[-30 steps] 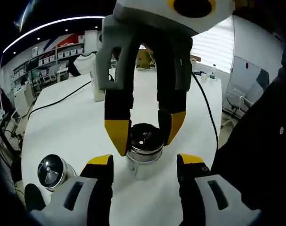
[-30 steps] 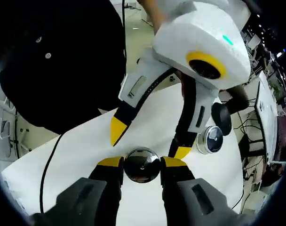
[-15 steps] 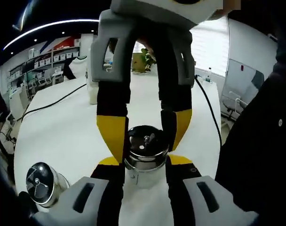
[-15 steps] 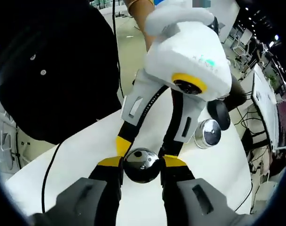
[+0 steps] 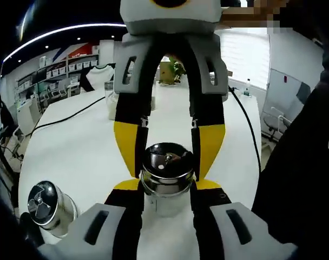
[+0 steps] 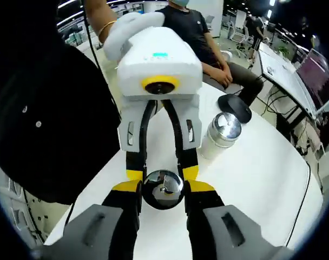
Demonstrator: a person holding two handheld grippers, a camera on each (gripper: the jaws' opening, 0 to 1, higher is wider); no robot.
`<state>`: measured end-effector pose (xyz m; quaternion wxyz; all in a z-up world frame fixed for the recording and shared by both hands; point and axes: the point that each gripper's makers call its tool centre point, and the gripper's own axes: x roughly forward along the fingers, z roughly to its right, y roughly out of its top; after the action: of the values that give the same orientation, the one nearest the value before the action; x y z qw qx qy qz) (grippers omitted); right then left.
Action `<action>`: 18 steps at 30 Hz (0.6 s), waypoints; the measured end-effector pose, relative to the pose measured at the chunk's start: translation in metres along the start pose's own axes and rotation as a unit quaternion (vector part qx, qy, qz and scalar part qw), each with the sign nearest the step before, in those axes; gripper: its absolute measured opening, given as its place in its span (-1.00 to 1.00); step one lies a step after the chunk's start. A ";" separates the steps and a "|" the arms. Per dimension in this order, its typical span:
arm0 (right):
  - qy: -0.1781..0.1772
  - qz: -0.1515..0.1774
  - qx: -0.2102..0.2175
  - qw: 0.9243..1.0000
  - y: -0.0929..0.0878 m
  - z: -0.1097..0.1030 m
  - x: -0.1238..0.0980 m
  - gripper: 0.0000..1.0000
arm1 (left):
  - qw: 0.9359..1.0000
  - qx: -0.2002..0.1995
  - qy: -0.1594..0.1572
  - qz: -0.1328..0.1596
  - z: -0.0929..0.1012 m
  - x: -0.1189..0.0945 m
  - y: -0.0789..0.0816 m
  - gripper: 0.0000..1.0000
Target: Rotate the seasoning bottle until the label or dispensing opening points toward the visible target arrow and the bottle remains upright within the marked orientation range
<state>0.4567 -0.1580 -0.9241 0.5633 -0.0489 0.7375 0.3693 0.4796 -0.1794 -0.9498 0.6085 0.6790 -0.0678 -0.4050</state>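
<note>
On the white table (image 5: 72,151), near its front edge, the seasoning bottle (image 5: 166,172) stood upright with its shiny metal cap facing up, and both tools were on it at once. From the left gripper view, the left gripper (image 5: 165,185) had its yellow-tipped jaws pressed against either side of the bottle just below the cap, closed down to the bottle's width. Coming in from the far side, the right gripper (image 5: 169,149) had its own yellow tips clamped on the cap from the opposite direction, so the four tips ringed the bottle tightly. The right gripper view told the same story: the right gripper (image 6: 162,187) squeezed the chrome cap (image 6: 162,189), and the left gripper (image 6: 162,174) touched it from beyond.

Off to the side stood a second bottle (image 5: 47,205) with a metal top, well apart from the action, close to the table's near-left edge. A black cable (image 5: 67,115) snaked across the open white surface behind, leaving plenty of bare tabletop between the bottle and the far end. A seated person (image 6: 205,43) waited past the table's corner, with a black round object (image 6: 235,106) near the second bottle.
</note>
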 end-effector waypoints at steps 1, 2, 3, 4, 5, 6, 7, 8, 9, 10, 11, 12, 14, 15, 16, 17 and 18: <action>-0.004 0.001 0.010 1.000 0.000 0.000 0.000 -0.43 | 1.000 -0.003 0.009 0.001 0.000 0.000 0.000 -0.29; -0.012 0.005 0.022 1.000 0.000 0.001 0.000 -0.43 | 1.000 -0.007 0.020 0.002 -0.001 0.000 0.000 -0.29; -0.019 0.005 0.037 0.999 -0.001 0.002 -0.001 -0.43 | 0.999 -0.015 0.029 0.004 -0.001 0.001 0.000 -0.29; -0.026 0.007 0.053 0.998 -0.002 0.002 -0.001 -0.43 | 0.999 -0.024 0.040 0.007 -0.001 0.001 0.000 -0.29; -0.031 0.011 0.064 0.997 -0.002 0.002 -0.002 -0.43 | 0.998 -0.030 0.048 0.009 -0.002 0.001 0.000 -0.29; -0.040 0.012 0.092 0.995 -0.005 0.003 -0.003 -0.42 | 0.997 -0.040 0.062 0.010 -0.003 0.001 0.000 -0.29; -0.042 0.015 0.113 0.993 -0.006 0.003 -0.004 -0.42 | 0.997 -0.040 0.067 0.010 -0.003 0.001 0.000 -0.29; -0.048 0.022 0.148 0.988 -0.007 0.003 -0.004 -0.42 | 0.997 -0.040 0.072 0.010 -0.003 0.001 0.000 -0.29; -0.054 0.024 0.166 0.984 -0.009 0.004 -0.005 -0.42 | 0.996 -0.048 0.081 0.011 -0.004 0.001 0.001 -0.29; -0.061 0.026 0.197 0.978 -0.011 0.004 -0.006 -0.42 | 0.995 -0.050 0.087 0.011 -0.004 0.001 0.001 -0.29; -0.065 0.029 0.209 0.975 -0.012 0.004 -0.007 -0.42 | 0.994 -0.053 0.097 0.012 -0.005 0.001 0.001 -0.29; -0.074 0.032 0.221 0.972 -0.013 0.003 -0.007 -0.42 | 0.993 -0.053 0.104 0.013 -0.005 0.002 0.001 -0.29; -0.091 0.040 0.247 0.964 -0.013 0.004 -0.008 -0.42 | 0.991 -0.053 0.125 0.009 -0.007 0.003 0.000 -0.29; -0.096 0.044 0.253 0.962 -0.013 0.005 -0.008 -0.42 | 0.990 -0.054 0.127 0.008 -0.007 0.003 0.001 -0.29; -0.099 0.046 0.255 0.961 -0.013 0.005 -0.008 -0.42 | 0.988 -0.059 0.140 0.003 -0.007 0.002 0.001 -0.29; -0.107 0.050 0.272 0.955 -0.013 0.005 -0.008 -0.42 | 0.987 -0.063 0.149 0.002 -0.008 0.002 0.001 -0.30; -0.112 0.053 0.284 0.951 -0.013 0.005 -0.008 -0.42 | 0.986 -0.065 0.155 0.003 -0.008 0.002 0.000 -0.30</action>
<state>0.4698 -0.1671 -0.9234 0.6126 0.1938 0.7456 0.1769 0.4859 -0.1745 -0.9511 0.6557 0.6923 0.0515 -0.2968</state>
